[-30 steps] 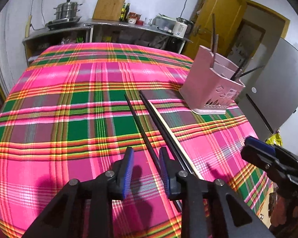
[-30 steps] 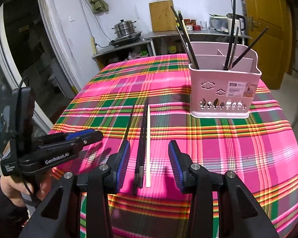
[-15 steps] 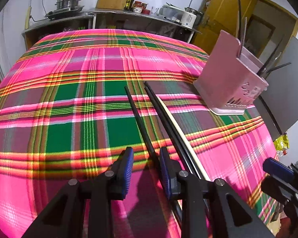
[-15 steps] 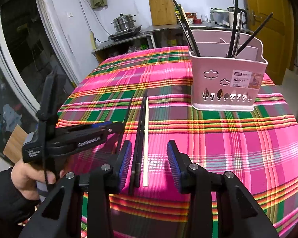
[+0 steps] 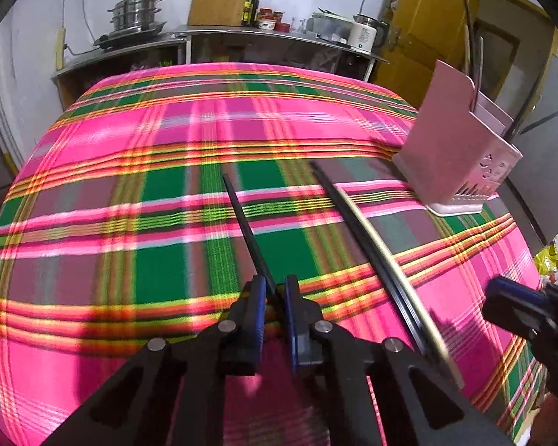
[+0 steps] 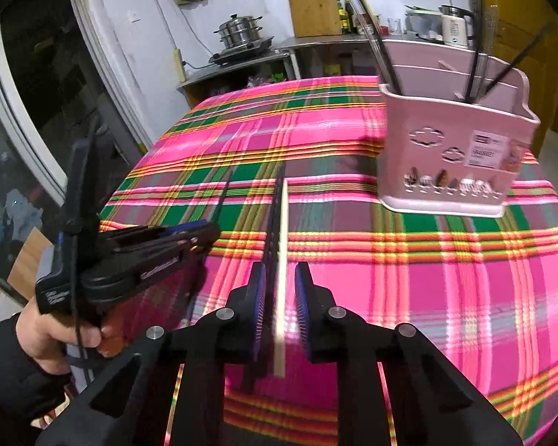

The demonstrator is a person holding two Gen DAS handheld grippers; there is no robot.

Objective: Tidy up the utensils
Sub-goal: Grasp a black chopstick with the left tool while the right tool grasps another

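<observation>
A single black chopstick (image 5: 247, 230) lies on the pink plaid tablecloth (image 5: 130, 193). My left gripper (image 5: 275, 290) is shut on its near end. To the right lie black chopsticks (image 5: 357, 234) beside a pale wooden one (image 5: 375, 238). In the right wrist view my right gripper (image 6: 281, 282) has narrowed around the black chopsticks (image 6: 273, 215) and the pale one (image 6: 283, 230), with a small gap still at the pads. A pink utensil basket (image 6: 454, 156) with several chopsticks stands at the back right; it also shows in the left wrist view (image 5: 457, 156).
A steel counter (image 5: 241, 37) with a steamer pot (image 5: 135, 11), a cutting board and a kettle stands behind the table. A yellow door (image 5: 427, 29) is at the right. The table edge drops off at the near right.
Both grippers moved forward and down over the chopsticks. The left jaws closed on the single black chopstick. The right jaws narrowed around the black and pale chopsticks.
</observation>
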